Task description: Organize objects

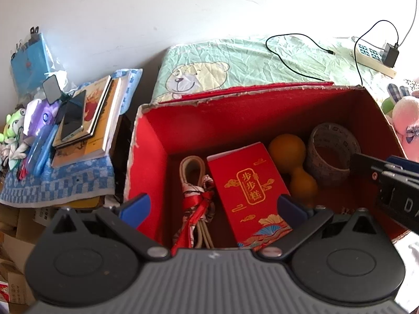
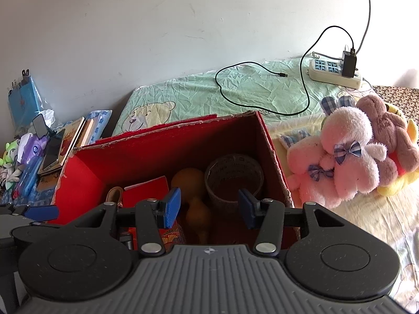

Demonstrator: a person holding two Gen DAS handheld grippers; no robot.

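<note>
A power strip [image 2: 335, 74] and black cable [image 2: 262, 89] lie on green bedding [image 2: 248, 96].

The left gripper [image 1: 213, 208] has a grey ribbed body with a small white mark near its front edge. Beside that mark sit two round black housings, each with a shallow disc in its top. Black link arms run forward from silver rivets to blue pads [image 1: 136, 209]. The right gripper [image 2: 208, 208] is built the same: grey ribbed body, a small compass-like mark, black round housings, silver rivets, blue pads [image 2: 171, 206]. White letters "DA" show on its black side.
</note>
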